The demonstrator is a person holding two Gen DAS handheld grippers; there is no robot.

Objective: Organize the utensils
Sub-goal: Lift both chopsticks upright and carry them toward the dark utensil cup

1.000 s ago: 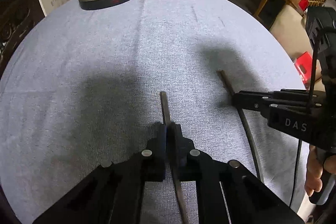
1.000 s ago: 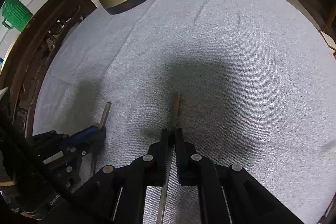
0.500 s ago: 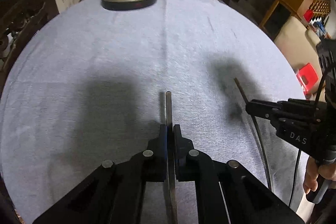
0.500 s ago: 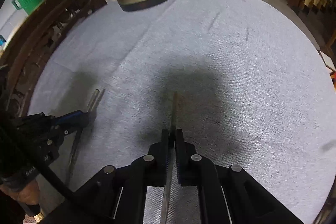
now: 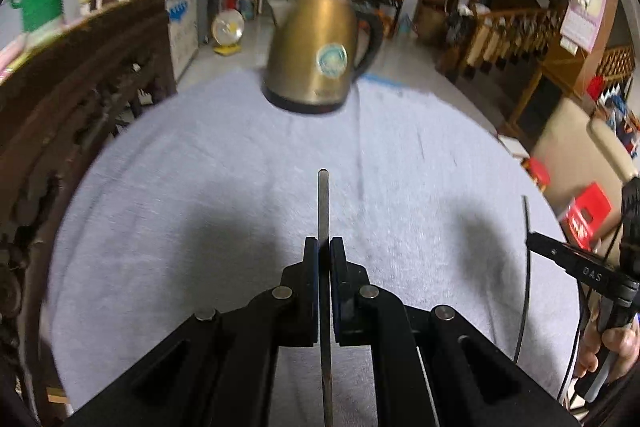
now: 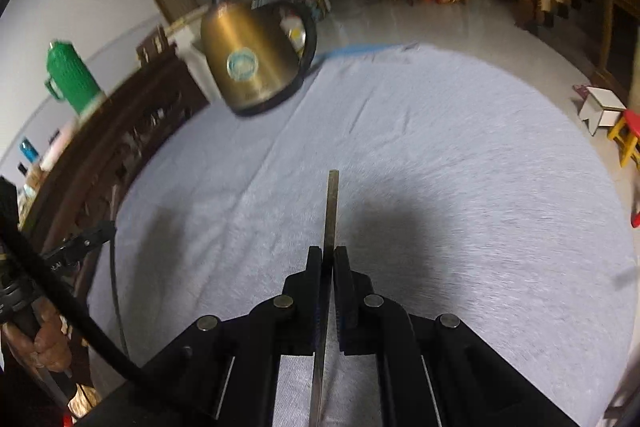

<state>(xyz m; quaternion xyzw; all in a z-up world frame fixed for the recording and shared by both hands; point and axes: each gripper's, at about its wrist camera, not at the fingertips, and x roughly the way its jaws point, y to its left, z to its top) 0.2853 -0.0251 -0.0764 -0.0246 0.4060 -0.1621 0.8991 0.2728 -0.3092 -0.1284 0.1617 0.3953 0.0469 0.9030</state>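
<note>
My left gripper is shut on a thin flat metal utensil; its handle end sticks forward past the pads, above the grey tablecloth. The rest runs back under the jaws, out of sight. My right gripper is likewise shut on a second slim metal utensil, held off the cloth. In the left wrist view the right gripper shows at the right edge with its utensil hanging through it. The right wrist view shows the left gripper at the left edge.
A brass-coloured electric kettle stands at the far side of the round table, also in the right wrist view as the kettle. A carved dark wooden chair borders the left edge. A green flask stands behind it.
Both grippers have risen from the cloth with their utensils and tilted up, so the kettle and the room behind now fill the upper frames. Both grips stay shut.
</note>
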